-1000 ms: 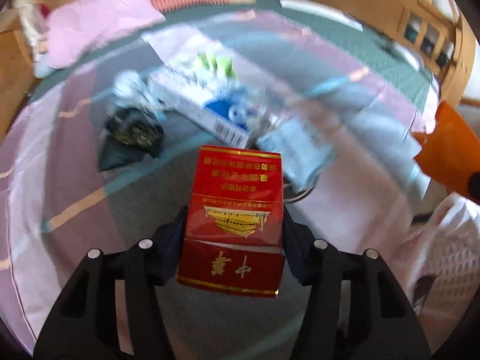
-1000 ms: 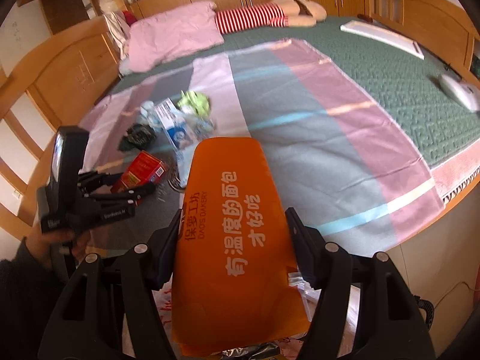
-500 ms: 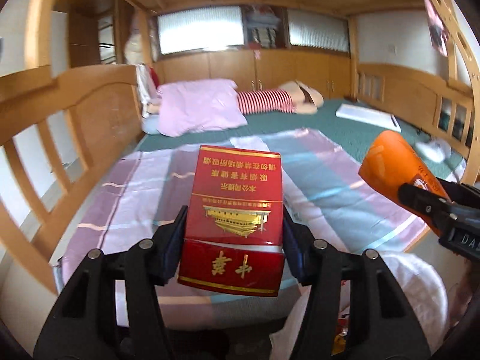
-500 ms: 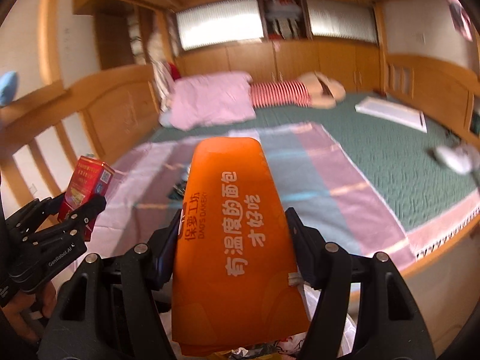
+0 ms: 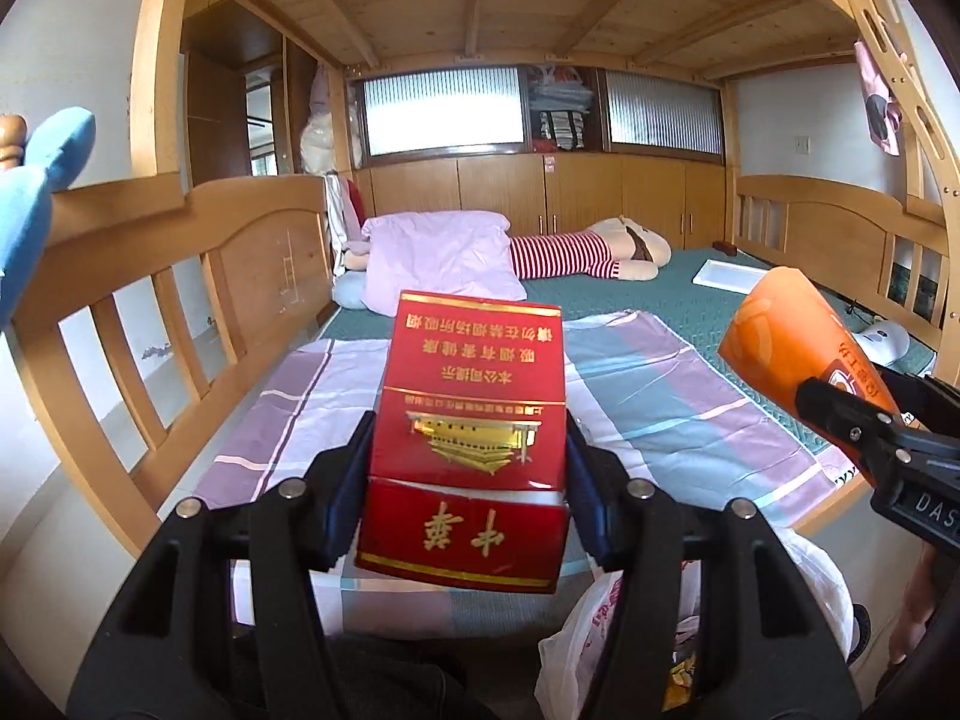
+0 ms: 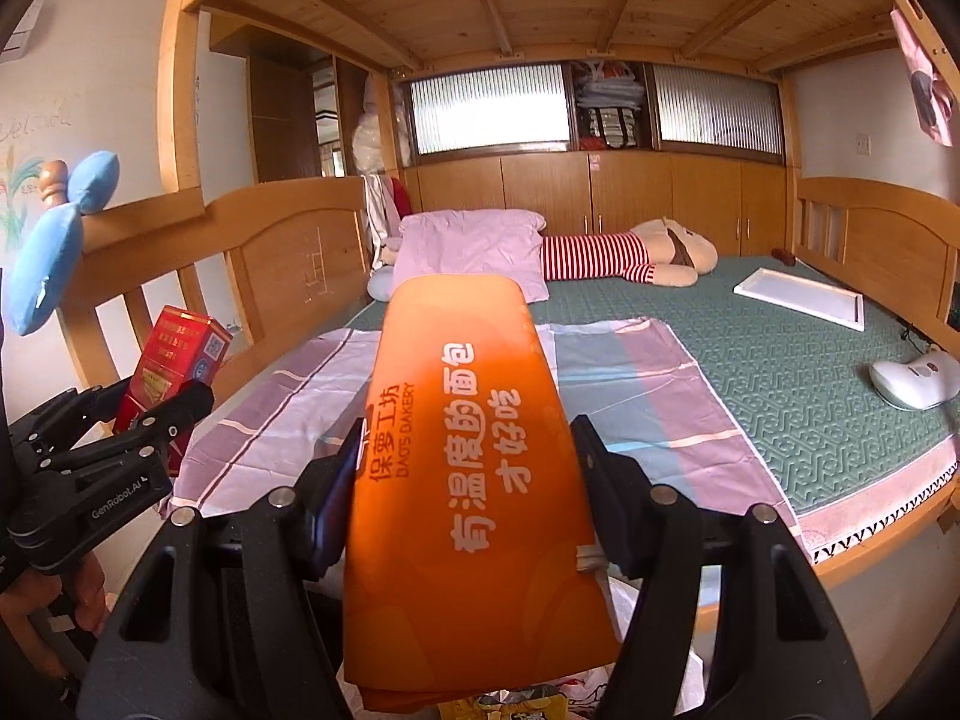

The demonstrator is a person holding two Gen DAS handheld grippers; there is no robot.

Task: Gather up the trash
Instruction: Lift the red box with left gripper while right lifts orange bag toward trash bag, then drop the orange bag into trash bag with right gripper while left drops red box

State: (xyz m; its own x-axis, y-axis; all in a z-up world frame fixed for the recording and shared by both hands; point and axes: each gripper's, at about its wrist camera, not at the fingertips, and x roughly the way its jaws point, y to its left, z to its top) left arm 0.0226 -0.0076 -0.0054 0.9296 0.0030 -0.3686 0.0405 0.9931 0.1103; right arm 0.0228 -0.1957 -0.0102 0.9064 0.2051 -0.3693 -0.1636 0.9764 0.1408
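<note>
Left wrist view
- Left gripper (image 5: 468,474): clamped on a red cigarette pack (image 5: 468,438), held upright in front of the near edge of the bed (image 5: 690,294).
- Other hand's load: an orange bread bag (image 5: 792,354) juts in from the right.
- Trash bag: a white plastic bag (image 5: 591,630) hangs open below the fingers, off the foot of the bed.

Right wrist view
- Right gripper (image 6: 468,480): gripping the orange bread bag (image 6: 468,450) across its width.
- Left gripper (image 6: 144,414): at the left edge, holding the red pack (image 6: 174,360).

Step
- Judgement: both pieces are picked up and being carried to the trash bag.
- Next move: likely lowering each load over the bag's mouth, then letting go.

Hard to see
- Bag mouth: mostly behind the fingers and loads.
- Other rubbish on the striped sheet (image 6: 636,384): blocked from view, cannot tell.
</note>
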